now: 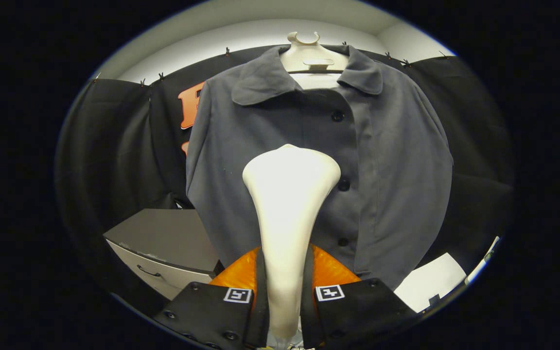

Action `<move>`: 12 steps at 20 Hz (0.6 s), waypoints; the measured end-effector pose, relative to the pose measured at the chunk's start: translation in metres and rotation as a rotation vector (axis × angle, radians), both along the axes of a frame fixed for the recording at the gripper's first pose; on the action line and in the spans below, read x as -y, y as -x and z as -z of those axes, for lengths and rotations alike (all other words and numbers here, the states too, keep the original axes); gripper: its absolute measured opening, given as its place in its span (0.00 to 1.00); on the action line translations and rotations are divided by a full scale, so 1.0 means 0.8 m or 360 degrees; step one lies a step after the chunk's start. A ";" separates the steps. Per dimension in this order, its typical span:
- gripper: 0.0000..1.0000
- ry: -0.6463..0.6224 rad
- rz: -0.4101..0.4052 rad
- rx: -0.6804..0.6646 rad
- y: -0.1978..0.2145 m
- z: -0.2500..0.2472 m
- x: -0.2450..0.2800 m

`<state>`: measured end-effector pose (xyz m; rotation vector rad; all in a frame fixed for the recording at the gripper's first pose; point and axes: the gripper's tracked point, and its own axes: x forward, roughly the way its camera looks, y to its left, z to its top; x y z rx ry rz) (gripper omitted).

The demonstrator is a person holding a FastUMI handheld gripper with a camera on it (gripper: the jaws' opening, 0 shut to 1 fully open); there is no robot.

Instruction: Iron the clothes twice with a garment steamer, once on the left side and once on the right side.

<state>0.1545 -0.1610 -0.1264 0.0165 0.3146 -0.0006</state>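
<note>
Gripper view looks straight at a hanging garment. At the far left stands one low grey cabinet with a pale drawer front and a curved handle, set against the black cloth wall of the booth. Next comes the gripper: its two fingers are closed to a narrow gap and clamp the slim neck of one cream-white plastic garment steamer, one finger pressing on each side. The steamer widens into a flared head that points up and sits over the front of the clothing, beside the button row; whether it touches the fabric cannot be told. One dark grey collared button-up shirt hangs on one cream plastic hanger, with four dark buttons showing down its placket. At the lower right lies a white sheet-like object. Above the cloth, a pale wall and ceiling show.
</note>
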 end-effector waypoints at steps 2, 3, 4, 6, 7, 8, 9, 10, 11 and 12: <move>0.34 -0.0001 0.0000 -0.0029 0.003 0.019 0.004; 0.34 -0.0005 -0.0002 -0.0047 0.004 0.029 0.004; 0.34 -0.0014 -0.0009 -0.0056 0.004 0.036 0.004; 0.34 -0.0021 -0.0018 -0.0074 0.009 0.048 0.005; 0.34 -0.0024 -0.0018 -0.0077 0.011 0.054 0.006; 0.34 -0.0024 -0.0018 -0.0081 0.012 0.059 0.008; 0.34 -0.0019 -0.0019 -0.0089 0.013 0.065 0.009; 0.34 -0.0015 -0.0018 -0.0095 0.016 0.073 0.012; 0.34 -0.0013 -0.0017 -0.0105 0.019 0.080 0.014; 0.34 -0.0010 -0.0014 -0.0116 0.021 0.089 0.015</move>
